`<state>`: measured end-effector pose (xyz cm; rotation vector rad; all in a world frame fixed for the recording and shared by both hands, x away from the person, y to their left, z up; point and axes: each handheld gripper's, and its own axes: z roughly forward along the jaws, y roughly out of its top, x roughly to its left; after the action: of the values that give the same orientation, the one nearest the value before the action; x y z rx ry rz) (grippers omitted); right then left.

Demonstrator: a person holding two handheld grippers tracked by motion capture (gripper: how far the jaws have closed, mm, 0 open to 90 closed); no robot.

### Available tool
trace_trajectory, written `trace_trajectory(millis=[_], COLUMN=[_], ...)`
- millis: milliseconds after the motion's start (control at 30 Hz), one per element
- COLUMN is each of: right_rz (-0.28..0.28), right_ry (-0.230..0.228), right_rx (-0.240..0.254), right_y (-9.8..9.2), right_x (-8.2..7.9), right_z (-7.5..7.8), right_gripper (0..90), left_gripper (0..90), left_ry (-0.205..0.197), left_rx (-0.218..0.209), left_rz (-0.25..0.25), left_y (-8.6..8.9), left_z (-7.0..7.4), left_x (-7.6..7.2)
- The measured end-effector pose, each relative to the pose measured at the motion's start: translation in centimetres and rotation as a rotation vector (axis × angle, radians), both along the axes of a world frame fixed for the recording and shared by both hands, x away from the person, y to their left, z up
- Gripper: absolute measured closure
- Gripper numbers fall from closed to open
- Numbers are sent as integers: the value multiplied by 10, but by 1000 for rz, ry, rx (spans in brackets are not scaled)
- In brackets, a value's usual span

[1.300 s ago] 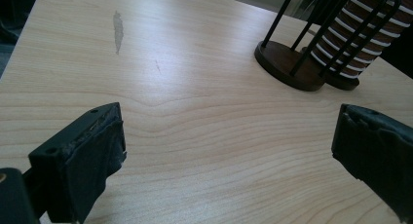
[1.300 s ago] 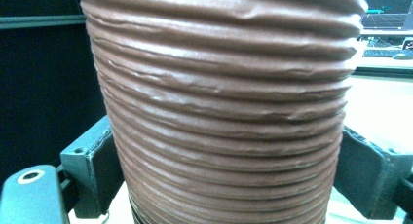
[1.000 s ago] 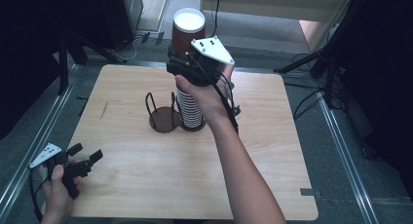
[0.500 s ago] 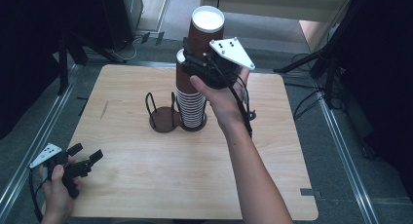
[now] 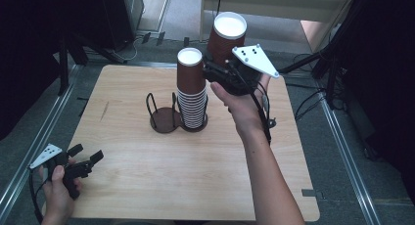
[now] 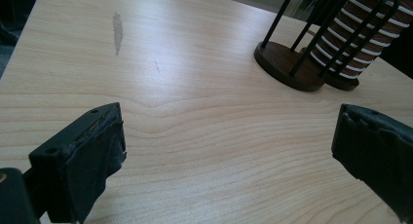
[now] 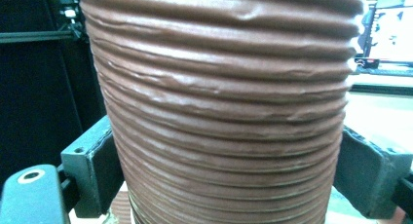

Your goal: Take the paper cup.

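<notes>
While right gripper (image 5: 221, 73) hangs above bench (image 5: 147, 181), jaws clenched on brown ribbed cup (image 5: 224, 39), cup sits at 1 o'clock of cup stack (image 5: 192, 95), apart from it; stack in wire holder (image 5: 164, 115); left gripper (image 5: 84, 162) at 7 o'clock, jaws spread, gripping nothing.

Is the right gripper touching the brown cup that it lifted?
Touching. In the right gripper view, the jaws of the right gripper press against both sides of the ribbed brown cup. The high view shows this cup held beside the stack.
</notes>
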<state>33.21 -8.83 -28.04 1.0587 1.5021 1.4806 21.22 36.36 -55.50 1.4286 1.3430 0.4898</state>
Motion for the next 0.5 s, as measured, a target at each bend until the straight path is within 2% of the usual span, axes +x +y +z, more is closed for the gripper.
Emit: trace_trajectory(millis=[200,500], right_rz=[-19,-52], right_ry=[2,25], right_rx=[-1,9], right_y=[-8,-28], right_x=[-4,-11], right_z=[-6,-24], right_gripper=[112,112], left_gripper=[0,0], left_ry=[-2,-2], left_rx=[-1,3], left_rz=[1,2], left_y=[0,0], left_z=[0,0], left_x=[0,0])
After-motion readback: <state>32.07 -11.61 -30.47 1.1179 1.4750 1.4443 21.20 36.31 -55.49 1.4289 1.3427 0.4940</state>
